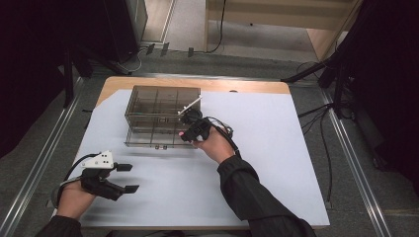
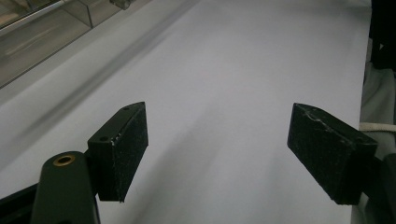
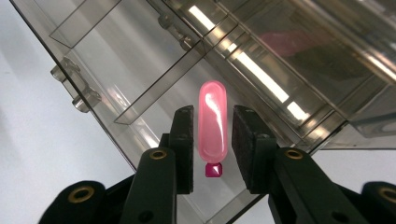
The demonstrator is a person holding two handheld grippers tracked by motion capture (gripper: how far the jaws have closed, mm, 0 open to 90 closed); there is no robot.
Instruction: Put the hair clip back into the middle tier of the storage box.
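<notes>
Left gripper (image 1: 129, 177): lower left of the high view, over the white sheet (image 1: 276, 163); jaws spread wide, nothing between them.
Right gripper (image 3: 212, 140): middle of the high view, at the front right of the box (image 1: 158, 116); jaws narrow, closed on the pink capsule (image 3: 212, 122).
Capsule: glossy, upright between the pads in the right gripper view, a small dark red piece (image 3: 214, 170) at its lower end.
Box: clear, smoky, divided into compartments; upper centre of the high view, on the sheet.
White stick (image 1: 190, 105): angled above the right gripper, over the box's right edge.
</notes>
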